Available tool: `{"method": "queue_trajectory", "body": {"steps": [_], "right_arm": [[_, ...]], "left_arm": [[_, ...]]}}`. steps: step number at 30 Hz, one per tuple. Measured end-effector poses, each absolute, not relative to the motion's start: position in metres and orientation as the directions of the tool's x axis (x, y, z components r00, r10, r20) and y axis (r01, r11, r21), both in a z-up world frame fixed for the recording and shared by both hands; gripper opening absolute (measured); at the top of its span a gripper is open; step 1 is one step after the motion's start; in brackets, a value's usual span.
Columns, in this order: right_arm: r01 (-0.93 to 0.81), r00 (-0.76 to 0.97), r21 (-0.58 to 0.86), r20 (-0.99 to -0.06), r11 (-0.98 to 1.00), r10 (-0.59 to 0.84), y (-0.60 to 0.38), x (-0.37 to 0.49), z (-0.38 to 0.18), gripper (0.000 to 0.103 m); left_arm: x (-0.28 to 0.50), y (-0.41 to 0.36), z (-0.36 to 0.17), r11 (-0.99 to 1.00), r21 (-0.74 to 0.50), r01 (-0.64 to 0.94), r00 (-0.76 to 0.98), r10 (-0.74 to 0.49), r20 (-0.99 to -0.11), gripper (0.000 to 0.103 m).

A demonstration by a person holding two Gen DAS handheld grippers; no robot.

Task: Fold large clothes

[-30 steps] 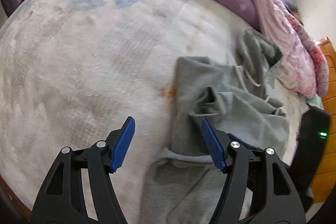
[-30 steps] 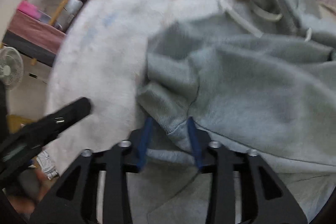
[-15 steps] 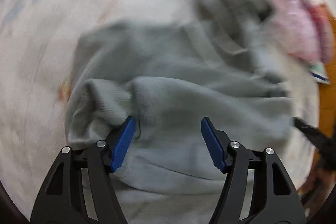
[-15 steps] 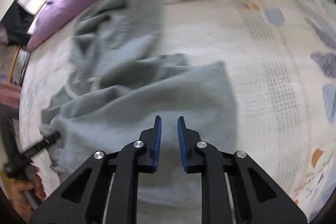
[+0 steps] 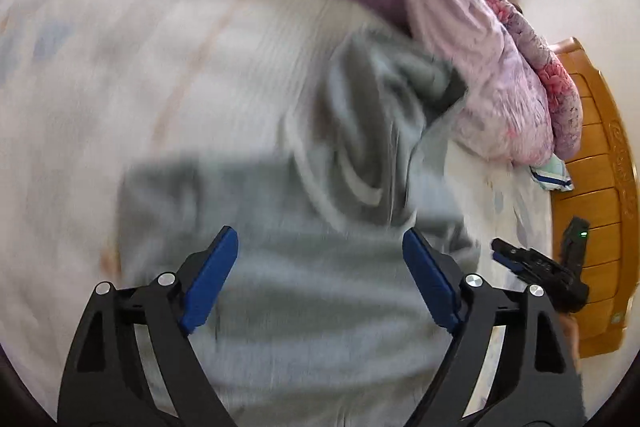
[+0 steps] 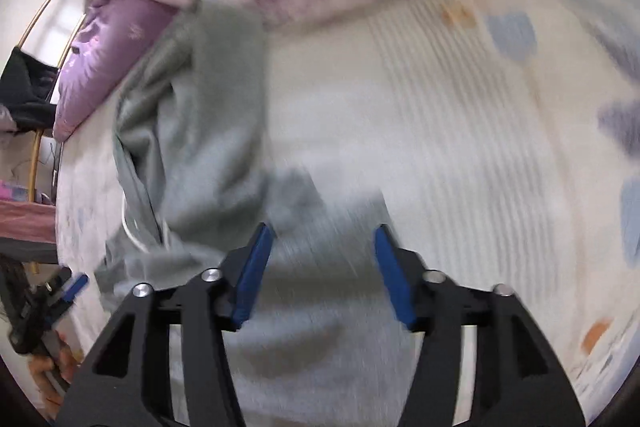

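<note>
your biggest risk sits right under you: both claws are spreading over the near, flat part of the grey hoodie (image 5: pixel 320 307), and neither has any cloth pinched. if you drop and close from here you will likely nip only the top layer mid-panel, and when you lift, the body will tent and drag instead of folding on a clean line. both views are smeared with motion, so judging an edge or a seam now is guesswork; settle first.

your left gripper (image 5: pixel 320 281) has its jaws opening, already wide, with grey fabric showing in the gap but its blue pads (image 5: pixel 210 281) clear of it. your right gripper (image 6: pixel 324 273) is opening too, to a middling gap, over the hoodie's near right corner; i judge nothing is held, and i cannot tell whether the pad tips brush the cloth.

further out, the hood and its white drawstring (image 6: pixel 134 235) lie bunched and twisted towards the far side of the bed sheet (image 6: pixel 460 147). fold over that lump and you get a crooked, bulky bundle, so it wants flattening first. beyond it, the hood end touches the pink floral quilt (image 5: pixel 500 75) and lies near the purple pillow (image 6: pixel 104 51); a pull that way may snag bedding into the fold.
</note>
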State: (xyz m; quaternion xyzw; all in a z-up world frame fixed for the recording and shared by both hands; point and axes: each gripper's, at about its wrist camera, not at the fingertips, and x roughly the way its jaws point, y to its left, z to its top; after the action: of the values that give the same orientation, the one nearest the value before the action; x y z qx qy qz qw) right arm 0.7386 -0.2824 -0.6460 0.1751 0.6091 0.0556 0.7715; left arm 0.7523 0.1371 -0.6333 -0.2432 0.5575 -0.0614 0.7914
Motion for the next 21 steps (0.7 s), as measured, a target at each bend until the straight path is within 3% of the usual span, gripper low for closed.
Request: {"method": "queue_trajectory", "body": {"steps": [4, 10, 12, 18, 19, 21], "right_arm": [[0.116, 0.296, 0.345, -0.907, 0.931, 0.299, -0.267, 0.794, -0.645, 0.054], [0.13, 0.314, 0.422, -0.876, 0.897, 0.366, -0.237, 0.884, -0.654, 0.059], [0.14, 0.302, 0.431, -0.876, 0.892, 0.376, -0.226, 0.905, -0.66, 0.059], [0.192, 0.274, 0.341, -0.919, 0.92, 0.283, -0.22, 0.939, -0.68, 0.059], [0.196, 0.269, 0.336, -0.922, 0.921, 0.279, -0.223, 0.94, -0.683, 0.056], [0.202, 0.263, 0.335, -0.924, 0.921, 0.278, -0.227, 0.941, -0.688, 0.039]], "left_arm": [[0.822, 0.128, -0.641, 0.884, -0.443, -0.151, 0.38, -0.362, -0.851, 0.086], [0.918, 0.097, -0.673, 0.964, -0.249, -0.09, 0.328, -0.208, -0.922, 0.086], [0.931, 0.097, -0.68, 0.964, -0.247, -0.099, 0.313, -0.205, -0.927, 0.086], [0.967, 0.092, -0.711, 0.976, -0.166, -0.138, 0.241, -0.129, -0.962, 0.084], [0.97, 0.096, -0.716, 0.971, -0.182, -0.156, 0.24, -0.142, -0.96, 0.082], [0.973, 0.099, -0.723, 0.966, -0.187, -0.177, 0.225, -0.145, -0.964, 0.069]]}}
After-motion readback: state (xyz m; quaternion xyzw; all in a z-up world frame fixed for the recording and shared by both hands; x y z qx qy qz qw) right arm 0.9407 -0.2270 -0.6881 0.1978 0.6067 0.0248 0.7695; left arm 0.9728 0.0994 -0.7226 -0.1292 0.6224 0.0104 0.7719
